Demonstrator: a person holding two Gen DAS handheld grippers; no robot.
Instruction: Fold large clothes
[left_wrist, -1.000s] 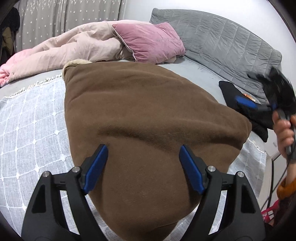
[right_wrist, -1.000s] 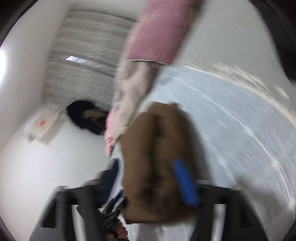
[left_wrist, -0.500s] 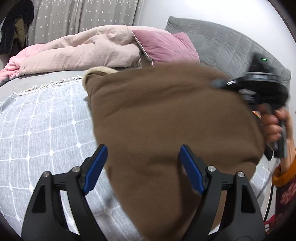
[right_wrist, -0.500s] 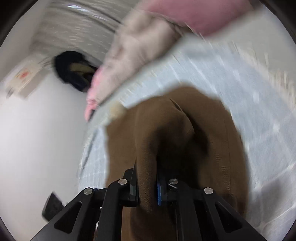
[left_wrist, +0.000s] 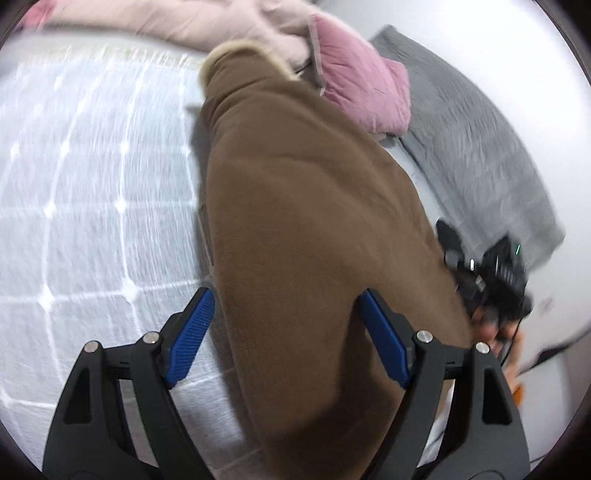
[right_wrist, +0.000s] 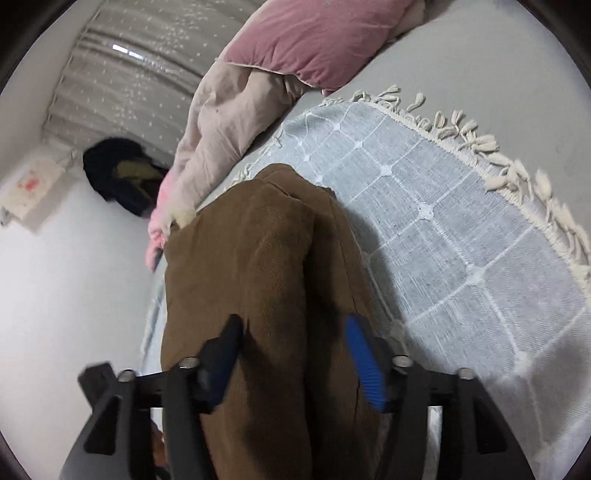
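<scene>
A large brown garment (left_wrist: 306, 221) with a cream fleece collar lies folded lengthwise on a grey checked throw (left_wrist: 92, 192) on the bed. My left gripper (left_wrist: 286, 336) is open above its near end, the cloth between the blue pads but not pinched. My right gripper (right_wrist: 291, 354) is open with the folded brown garment (right_wrist: 258, 277) lying between its fingers; it also shows at the right of the left wrist view (left_wrist: 491, 280), held in a hand.
A pink duvet (right_wrist: 229, 122) and a mauve pillow (left_wrist: 362, 88) lie at the head of the bed. A grey quilted blanket (left_wrist: 476, 147) lies at the right. The throw (right_wrist: 461, 229) has a tasselled fringe. Dark clothes (right_wrist: 114, 173) hang by the curtain.
My right gripper has let go of the brown garment and opened; half a second ago it was pinching a fold. The garment now lies narrower, folded over. The left gripper stayed open.
</scene>
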